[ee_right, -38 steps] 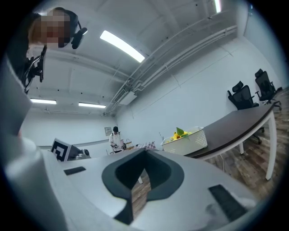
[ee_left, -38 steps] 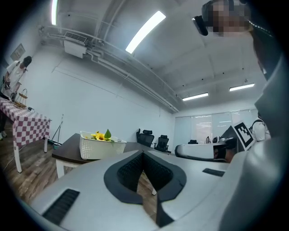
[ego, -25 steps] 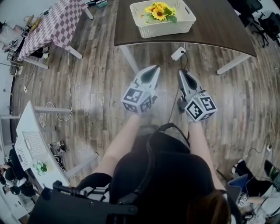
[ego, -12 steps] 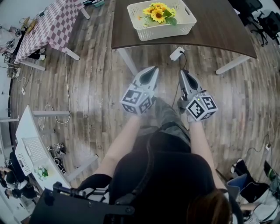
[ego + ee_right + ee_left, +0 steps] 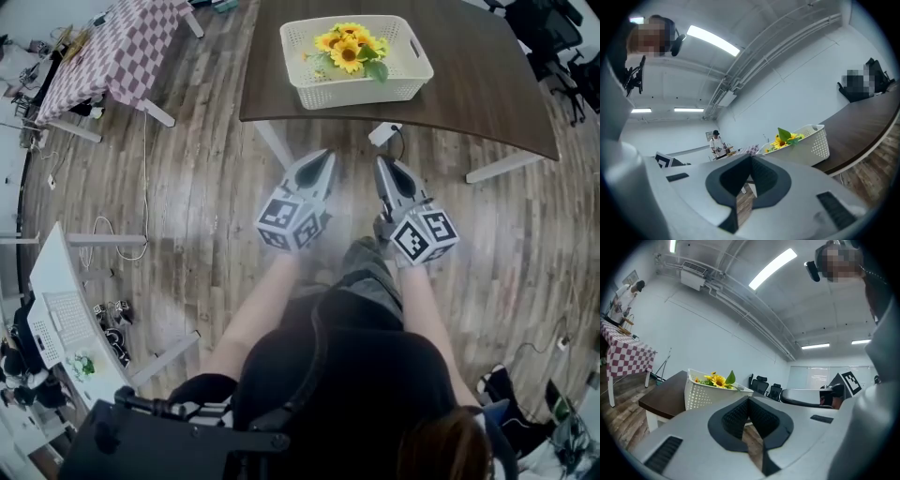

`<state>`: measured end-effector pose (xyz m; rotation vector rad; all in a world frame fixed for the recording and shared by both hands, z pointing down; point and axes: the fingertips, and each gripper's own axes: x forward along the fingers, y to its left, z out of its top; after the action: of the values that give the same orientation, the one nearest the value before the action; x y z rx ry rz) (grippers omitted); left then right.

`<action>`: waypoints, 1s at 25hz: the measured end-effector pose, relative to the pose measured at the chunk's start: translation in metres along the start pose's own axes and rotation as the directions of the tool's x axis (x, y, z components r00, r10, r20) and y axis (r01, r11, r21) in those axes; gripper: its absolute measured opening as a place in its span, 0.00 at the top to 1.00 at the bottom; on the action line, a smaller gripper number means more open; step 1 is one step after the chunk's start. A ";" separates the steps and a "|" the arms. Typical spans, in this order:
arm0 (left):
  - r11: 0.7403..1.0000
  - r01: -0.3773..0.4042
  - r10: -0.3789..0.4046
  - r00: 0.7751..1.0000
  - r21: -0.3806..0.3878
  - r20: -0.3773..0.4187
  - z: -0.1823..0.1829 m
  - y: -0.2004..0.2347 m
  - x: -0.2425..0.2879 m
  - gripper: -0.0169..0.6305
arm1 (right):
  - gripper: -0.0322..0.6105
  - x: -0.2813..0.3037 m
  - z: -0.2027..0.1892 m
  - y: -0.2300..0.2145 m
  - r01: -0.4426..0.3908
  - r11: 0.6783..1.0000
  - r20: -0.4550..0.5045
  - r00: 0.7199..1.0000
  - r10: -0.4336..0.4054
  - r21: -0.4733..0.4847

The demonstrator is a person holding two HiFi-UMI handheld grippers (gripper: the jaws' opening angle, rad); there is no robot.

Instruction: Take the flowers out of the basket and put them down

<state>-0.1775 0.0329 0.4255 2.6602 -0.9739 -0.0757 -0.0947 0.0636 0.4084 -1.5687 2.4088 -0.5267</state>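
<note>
Yellow sunflowers [image 5: 349, 48] with green leaves lie in a white perforated basket [image 5: 403, 86] on a dark brown table [image 5: 487, 84] at the top of the head view. My left gripper [image 5: 323, 161] and right gripper [image 5: 383, 165] hang side by side over the wooden floor, short of the table's near edge. Both are shut with nothing between the jaws. In the left gripper view the basket [image 5: 701, 397] and sunflowers [image 5: 716, 379] stand ahead to the left. In the right gripper view the basket [image 5: 813, 146] and sunflowers [image 5: 784, 138] stand ahead to the right.
A table with a red-checked cloth [image 5: 103, 58] stands at the upper left. A power strip [image 5: 382, 135] and cable hang under the brown table, among its white legs [image 5: 274, 142]. A white desk [image 5: 66, 314] is at the left, office chairs [image 5: 553, 37] at the upper right.
The view has shifted so the table and basket sit lower and closer. Both grippers have come slightly nearer the table edge, still shut. A trouser leg now shows between the arms.
</note>
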 end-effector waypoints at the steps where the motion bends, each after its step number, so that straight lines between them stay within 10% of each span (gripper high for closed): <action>1: 1.000 -0.010 0.010 1.000 -0.006 0.001 0.000 0.004 0.006 0.97 | 0.95 0.006 0.002 -0.004 -0.010 1.000 -0.008 1.000 0.010 -0.006; 25: 0.989 -0.142 0.144 0.988 -0.034 0.059 0.025 0.024 0.149 0.97 | 0.95 0.087 0.058 -0.097 -0.280 0.960 -0.140 0.951 0.275 -0.018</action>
<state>-0.0817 -0.0866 0.4170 2.5661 -1.1712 -0.1394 -0.0275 -0.0614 0.3964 -1.2108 2.6966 -0.5501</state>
